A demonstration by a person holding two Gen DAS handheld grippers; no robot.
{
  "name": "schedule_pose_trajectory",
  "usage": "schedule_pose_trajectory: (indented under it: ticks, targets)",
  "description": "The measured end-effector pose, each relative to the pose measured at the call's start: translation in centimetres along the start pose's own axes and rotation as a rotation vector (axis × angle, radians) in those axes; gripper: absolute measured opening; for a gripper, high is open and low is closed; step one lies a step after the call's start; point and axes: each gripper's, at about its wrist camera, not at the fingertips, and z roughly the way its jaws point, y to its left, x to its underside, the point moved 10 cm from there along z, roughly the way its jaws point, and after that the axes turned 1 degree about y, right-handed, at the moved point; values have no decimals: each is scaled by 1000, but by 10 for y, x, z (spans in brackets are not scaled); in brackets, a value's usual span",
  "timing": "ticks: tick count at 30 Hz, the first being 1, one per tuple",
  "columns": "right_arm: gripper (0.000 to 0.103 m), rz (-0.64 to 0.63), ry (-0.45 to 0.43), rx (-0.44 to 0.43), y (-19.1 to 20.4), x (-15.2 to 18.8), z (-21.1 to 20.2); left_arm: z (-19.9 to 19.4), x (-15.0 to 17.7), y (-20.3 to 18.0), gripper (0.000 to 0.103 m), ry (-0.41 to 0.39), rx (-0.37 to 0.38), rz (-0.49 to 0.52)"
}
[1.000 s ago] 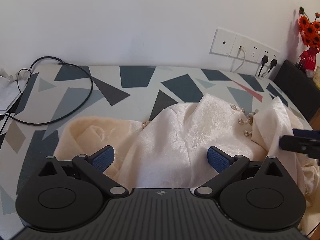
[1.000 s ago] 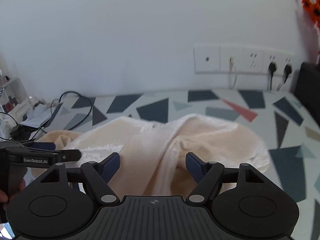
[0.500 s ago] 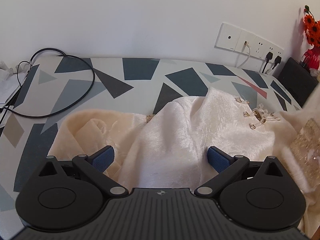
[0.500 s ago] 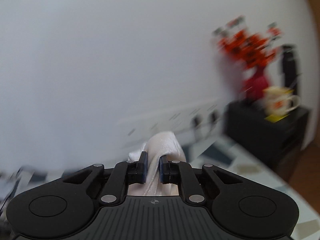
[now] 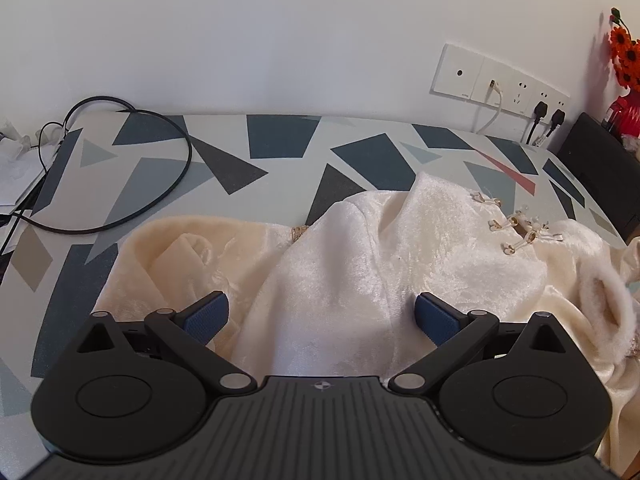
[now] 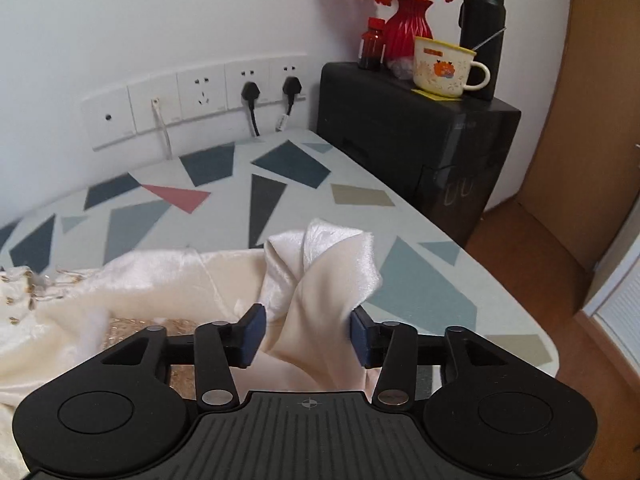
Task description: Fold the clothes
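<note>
Right gripper [image 6: 306,334]: jaws part-spread, a bunched tip of the cream garment [image 6: 320,280] sits between the 2 pads, touching at least the right pad; whether it is pinched cannot be told. Left gripper [image 5: 320,316]: jaws wide, nothing held, hovering over the garment's white middle. Garment [image 5: 400,264] is heaped and creased across the near half of the patterned tabletop [image 5: 280,140], reaching toward its right edge; not folded flat. For a clean fold, the tip is best pinched fully, the cloth pulled taut and laid flat, the decorative clasps [image 5: 516,228] kept unsnagged.
</note>
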Motion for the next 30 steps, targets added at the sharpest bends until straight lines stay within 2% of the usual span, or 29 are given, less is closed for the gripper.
schedule_pose_trajectory:
  ticks: [3, 4, 5, 6, 7, 9, 10, 11, 12, 19, 20, 21, 22, 23, 25, 27, 30]
  targets:
    - [51, -13, -94, -50, 13, -15, -14, 1, -3, -11, 101, -7, 20, 32]
    - [56, -27, -121, -78, 20, -20, -18, 2, -4, -15, 101, -10, 27, 42]
    - [64, -48, -130, -116, 28, -24, -17, 2, -5, -19, 97, -13, 38, 54]
    - [65, -76, -122, -160, 38, -23, -15, 2, -4, -25, 92, -14, 55, 65]
    - [66, -106, -112, -205, 49, -22, -13, 3, -4, -29, 77, -14, 66, 75]
    - [66, -171, -91, -286, 72, -17, -7, 2, -4, -37, 59, -14, 72, 95]
    - [67, -207, -85, -309, 83, -14, -2, 2, -4, -39, 42, -15, 74, 108]
    - [69, -244, -82, -328, 94, -10, 3, 1, -3, -41, 29, -11, 75, 122]
    - [70, -276, -74, -345, 105, -8, 9, 0, -3, -42, 25, -6, 73, 135]
    - [85, -471, 20, -466, 174, 14, 50, -22, -5, -46, 18, -27, 92, 159]
    - [83, -504, 33, -454, 179, 18, 58, -25, -6, -46, 17, -34, 98, 158]
    - [67, -530, 52, -443, 184, 21, 66, -27, -7, -47, 16, -40, 105, 154]
    - [40, -546, 72, -454, 187, 23, 70, -29, -9, -47, 15, -44, 113, 148]
    - [20, -545, 77, -466, 188, 23, 69, -30, -10, -48, 14, -47, 123, 144]
    - [6, -537, 79, -488, 190, 21, 64, -33, -15, -50, 13, -54, 140, 146]
    - [4, -503, 55, -512, 183, 11, 49, -39, -19, -54, 12, -50, 184, 161]
    - [4, -443, 41, -548, 157, -1, 20, -48, -13, -62, 12, 3, 282, 225]
